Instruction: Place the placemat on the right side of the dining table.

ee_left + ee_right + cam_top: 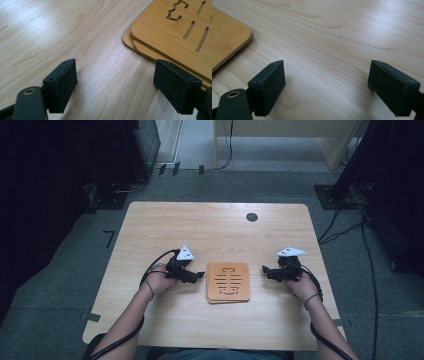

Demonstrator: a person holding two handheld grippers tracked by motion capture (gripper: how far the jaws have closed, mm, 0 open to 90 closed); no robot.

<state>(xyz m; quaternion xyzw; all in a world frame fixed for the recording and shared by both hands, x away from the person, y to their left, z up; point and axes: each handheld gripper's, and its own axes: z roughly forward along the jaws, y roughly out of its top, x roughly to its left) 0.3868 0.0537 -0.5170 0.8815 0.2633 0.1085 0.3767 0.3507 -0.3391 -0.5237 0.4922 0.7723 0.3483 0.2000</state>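
Left to right: the left gripper [199, 274], jaws spread wide and holding nothing, rests on the pale wooden table [165, 222] just beside the left edge of a stack of flat, square, slotted bamboo boards [228, 282] lying at the table's centre. The right gripper [266, 270], likewise spread and empty, sits near the stack's right edge without touching it. Judged from this, no board is yet grasped; lifting and separating the stack remain.
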